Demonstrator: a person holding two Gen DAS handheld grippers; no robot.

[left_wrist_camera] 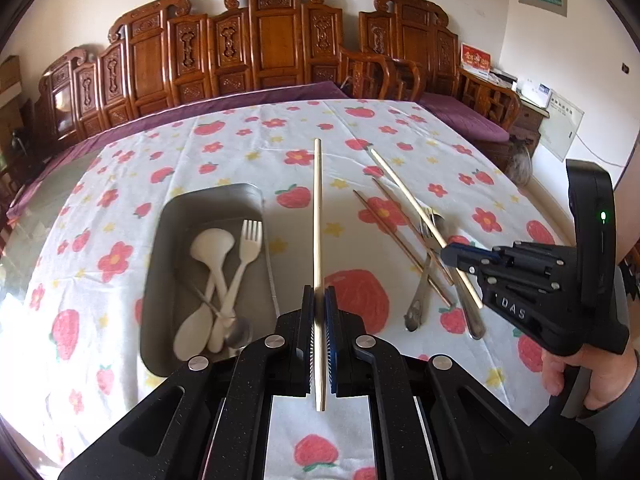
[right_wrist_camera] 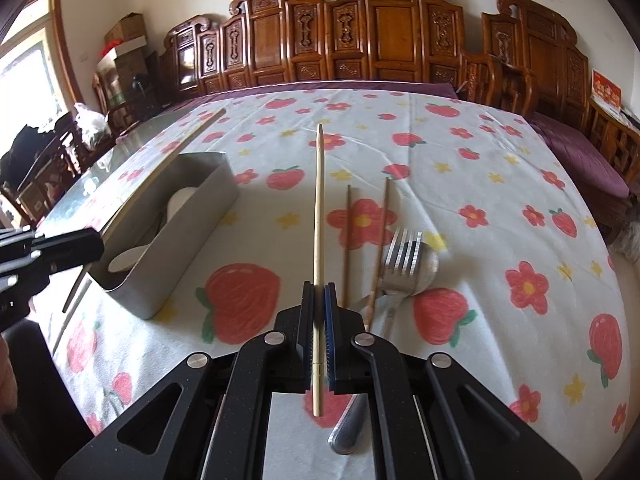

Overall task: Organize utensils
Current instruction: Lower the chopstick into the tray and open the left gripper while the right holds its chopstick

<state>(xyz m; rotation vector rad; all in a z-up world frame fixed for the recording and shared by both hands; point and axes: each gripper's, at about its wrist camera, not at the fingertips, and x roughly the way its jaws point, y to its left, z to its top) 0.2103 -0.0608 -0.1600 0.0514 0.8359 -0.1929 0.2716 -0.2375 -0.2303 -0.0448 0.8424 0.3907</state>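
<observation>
Cotton cloth w/ strawberry and flower print covers the tabletop (left_wrist_camera: 400,128), giving the utensils a soft bed.

Grey bin (left_wrist_camera: 160,280) sits on the left side of it; already holds white plastic spoons (left_wrist_camera: 210,246), a white fork (left_wrist_camera: 244,252) and a small metal spoon (left_wrist_camera: 236,330), so prob. the collecting spot for everything.

Still loose on the cloth to the right of the bin: two brown chopsticks (right_wrist_camera: 347,236), a steel fork (right_wrist_camera: 400,264) lying over a steel spoon (right_wrist_camera: 428,266), handles crossed in a heap.

Left tool (left_wrist_camera: 319,300) is clamped tight on a pale bamboo chopstick (left_wrist_camera: 317,208), gripped near its thick end so the long tip sticks out fwd, up off the cloth beside the bin.

Right tool (right_wrist_camera: 319,300) is likewise pinched closed on the matching bamboo chopstick (right_wrist_camera: 318,200), raised above the heap. One stick per hand looks like a way to move the pair together; judged step: carry both to the bin.
</observation>
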